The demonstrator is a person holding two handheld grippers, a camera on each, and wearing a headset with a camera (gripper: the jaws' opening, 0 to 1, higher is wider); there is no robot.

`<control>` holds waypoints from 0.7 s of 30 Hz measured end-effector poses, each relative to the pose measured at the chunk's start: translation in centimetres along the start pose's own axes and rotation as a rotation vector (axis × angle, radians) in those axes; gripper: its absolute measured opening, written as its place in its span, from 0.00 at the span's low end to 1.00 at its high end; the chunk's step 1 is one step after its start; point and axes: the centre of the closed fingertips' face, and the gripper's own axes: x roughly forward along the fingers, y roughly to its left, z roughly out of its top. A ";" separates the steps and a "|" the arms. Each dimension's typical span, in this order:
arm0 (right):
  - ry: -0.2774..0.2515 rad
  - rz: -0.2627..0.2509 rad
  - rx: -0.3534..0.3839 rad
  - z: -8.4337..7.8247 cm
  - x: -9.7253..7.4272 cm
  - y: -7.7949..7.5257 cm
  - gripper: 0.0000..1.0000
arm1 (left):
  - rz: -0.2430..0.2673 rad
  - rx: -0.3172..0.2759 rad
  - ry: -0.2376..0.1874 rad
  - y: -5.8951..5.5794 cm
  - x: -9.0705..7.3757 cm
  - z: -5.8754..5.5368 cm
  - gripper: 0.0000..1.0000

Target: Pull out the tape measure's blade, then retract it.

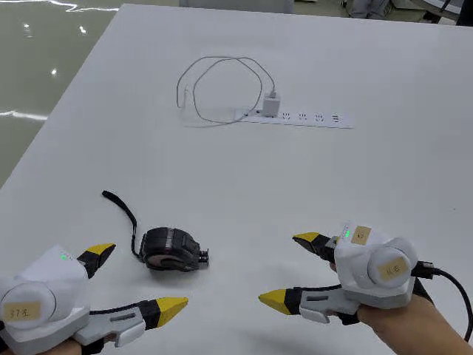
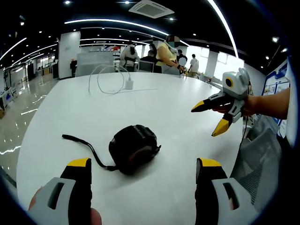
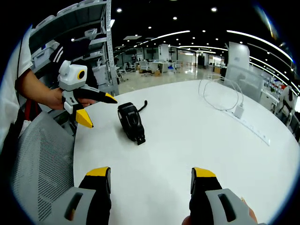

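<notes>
A black tape measure (image 1: 171,250) is seen lying flat on its side on the white table (image 1: 332,185), near the front edge. Its case is rounded, with a circular face turned upward. A short metal tip is seen poking from the side of the case that faces the right gripper (image 1: 288,268), and no length of blade is drawn out. A thin black strap (image 1: 122,214) is attached at the opposite side and trails away across the table toward the far left.

The tape measure is placed between the two grippers, closer to the left gripper (image 1: 137,279), and is touched by neither. The yellow-tipped jaws of the left gripper are spread wide with nothing between them. The jaws of the right gripper are likewise held wide apart and empty.

The table surface is plain, white and matte. Farther back, a white power strip (image 1: 295,117) is laid flat, with a white charger (image 1: 271,103) plugged into it. A thin pale cable (image 1: 214,81) is looped in loose circles beside the charger.

A glossy greenish floor (image 1: 37,59) is seen past the left edge of the table. In the left gripper view, several people (image 2: 166,54) are gathered beyond the far end of the table under long ceiling light strips. In the right gripper view, a grey mesh chair (image 3: 42,154) is seen beside the table, with metal shelving (image 3: 89,28) behind it.
</notes>
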 end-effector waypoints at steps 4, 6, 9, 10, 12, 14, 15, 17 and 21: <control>0.001 -0.005 0.008 -0.3 -0.7 0.0 0.70 | -0.013 -0.005 0.006 -0.2 -0.3 -0.3 0.91; 0.004 -0.005 0.012 -0.5 -1.0 0.1 0.72 | -0.024 0.003 0.014 -0.3 -0.6 -0.6 0.92; 0.006 -0.011 0.014 -0.8 -1.4 0.0 0.75 | -0.030 0.006 0.017 -0.2 -1.1 -0.8 0.93; 0.004 -0.011 0.015 -0.9 -1.5 0.0 0.75 | -0.029 0.006 0.021 -0.1 -1.2 -0.9 0.93; 0.007 -0.012 0.016 -1.1 -1.7 0.0 0.76 | -0.030 0.008 0.025 0.1 -1.4 -1.1 0.94; 0.010 -0.013 0.015 -1.3 -1.9 0.0 0.77 | -0.037 0.005 0.022 0.0 -1.6 -1.1 0.95; 0.012 -0.012 0.014 -1.4 -2.0 0.0 0.77 | -0.043 0.002 0.021 0.0 -1.6 -1.0 0.97; 0.016 -0.012 0.005 -1.6 -2.2 0.2 0.77 | -0.047 0.002 0.026 -0.2 -1.7 -1.0 0.98; 0.014 -0.018 0.003 -2.0 -2.7 0.3 0.79 | -0.057 0.021 0.030 -0.5 -2.0 -1.0 0.99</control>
